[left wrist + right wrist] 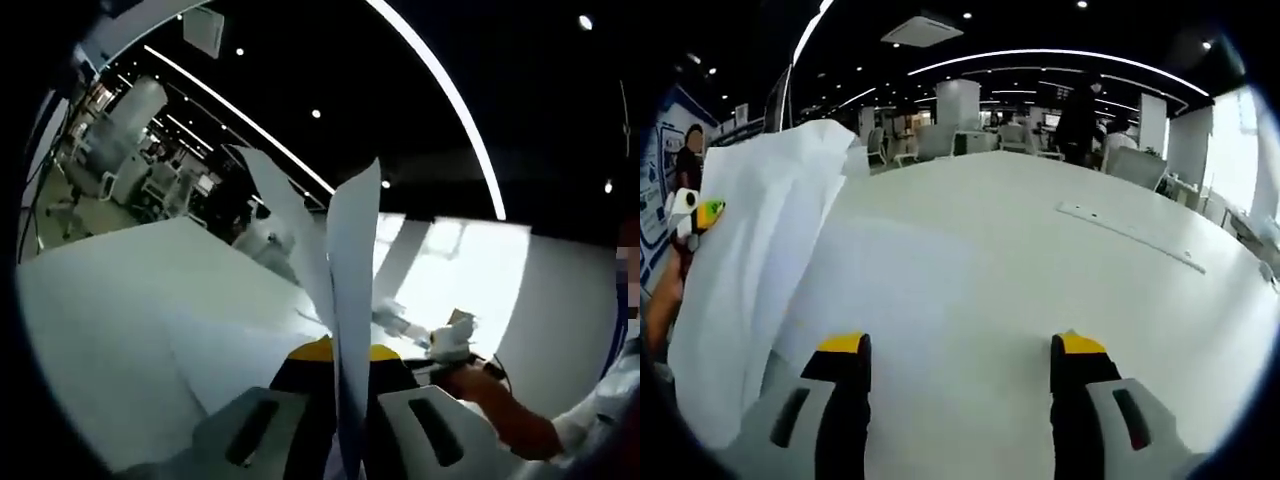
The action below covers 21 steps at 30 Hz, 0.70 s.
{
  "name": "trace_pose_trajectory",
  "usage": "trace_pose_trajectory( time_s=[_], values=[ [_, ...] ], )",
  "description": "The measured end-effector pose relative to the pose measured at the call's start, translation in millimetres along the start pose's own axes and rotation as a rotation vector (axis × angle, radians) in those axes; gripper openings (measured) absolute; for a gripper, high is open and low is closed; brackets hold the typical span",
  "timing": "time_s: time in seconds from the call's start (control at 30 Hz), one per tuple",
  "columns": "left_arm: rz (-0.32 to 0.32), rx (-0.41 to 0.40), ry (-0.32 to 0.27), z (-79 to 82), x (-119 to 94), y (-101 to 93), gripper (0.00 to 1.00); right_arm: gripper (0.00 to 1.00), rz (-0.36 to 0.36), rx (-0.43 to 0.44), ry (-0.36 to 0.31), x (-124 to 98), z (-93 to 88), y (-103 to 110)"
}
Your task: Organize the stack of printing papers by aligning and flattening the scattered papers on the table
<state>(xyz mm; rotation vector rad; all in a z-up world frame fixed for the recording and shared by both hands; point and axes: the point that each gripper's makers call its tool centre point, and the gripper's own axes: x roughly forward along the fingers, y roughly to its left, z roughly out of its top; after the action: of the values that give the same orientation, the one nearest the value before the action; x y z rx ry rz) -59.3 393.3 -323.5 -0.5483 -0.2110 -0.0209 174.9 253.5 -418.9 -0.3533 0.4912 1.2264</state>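
Spanning both views, the broad white tabletop (1040, 260) serves as the work surface; in the right gripper view a thin pale strip (1130, 237) lies flat on it to the right, well apart from the jaws.

The sheaf of white printing papers (760, 270) is the next largest item. In the right gripper view it stands raised off the table at the left, upper edge high and lower edge down near the surface. In the left gripper view the same papers (352, 300) appear edge-on, rising steeply between that gripper's jaws, with a second sheet fanning away to the left. Judged from this posture, the sheaf is held upright so that its lower edges can be tapped square against the table; the fanned sheets indicate that alignment is not yet complete.

The left gripper (336, 400), grey with yellow-and-black tips, is clamped narrow on the papers, the sheets passing straight between the jaws. It also shows at the left edge of the right gripper view (698, 218), with a hand (662, 300) beneath it.

The right gripper (962, 352) hangs over bare tabletop with its jaws spread wide and nothing between them. In the left gripper view it (452, 338) appears small at the right, carried by a hand (500, 405). Its position suggests readiness to steady or press the free side of the sheaf.
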Motion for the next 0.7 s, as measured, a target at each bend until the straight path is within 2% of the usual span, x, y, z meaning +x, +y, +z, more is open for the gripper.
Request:
trace_pose_trajectory(
  time_s=[0.1, 0.17, 0.2, 0.47, 0.53, 0.6, 0.7],
  values=[
    [0.001, -0.001, -0.001, 0.3, 0.1, 0.6, 0.06, 0.69, 0.0, 0.012, -0.005, -3.2, 3.6, -1.0],
    [0.001, -0.004, 0.0, 0.4, 0.2, 1.2, 0.06, 0.68, 0.036, 0.033, -0.058, -4.0, 14.8, 4.1],
    [0.001, -0.006, 0.0, 0.5, 0.2, 1.3, 0.06, 0.68, 0.039, 0.038, -0.063, -4.6, 16.6, 4.6],
    [-0.01, 0.008, -0.002, -0.3, -3.8, -3.3, 0.06, 0.69, 0.056, 0.009, -0.089, -2.5, 31.2, 11.9],
    [-0.011, 0.024, -0.002, 1.4, -7.0, -3.6, 0.06, 0.69, 0.062, 0.004, -0.087, -1.8, 35.0, 11.8],
    [-0.003, 0.079, -0.003, 4.1, -13.4, -2.2, 0.06, 0.69, 0.087, -0.034, -0.064, -2.6, 39.7, 14.2],
    [-0.006, 0.062, -0.023, 9.8, -19.6, 0.4, 0.06, 0.69, 0.096, -0.107, -0.019, -4.6, 46.4, 12.9]
  ],
)
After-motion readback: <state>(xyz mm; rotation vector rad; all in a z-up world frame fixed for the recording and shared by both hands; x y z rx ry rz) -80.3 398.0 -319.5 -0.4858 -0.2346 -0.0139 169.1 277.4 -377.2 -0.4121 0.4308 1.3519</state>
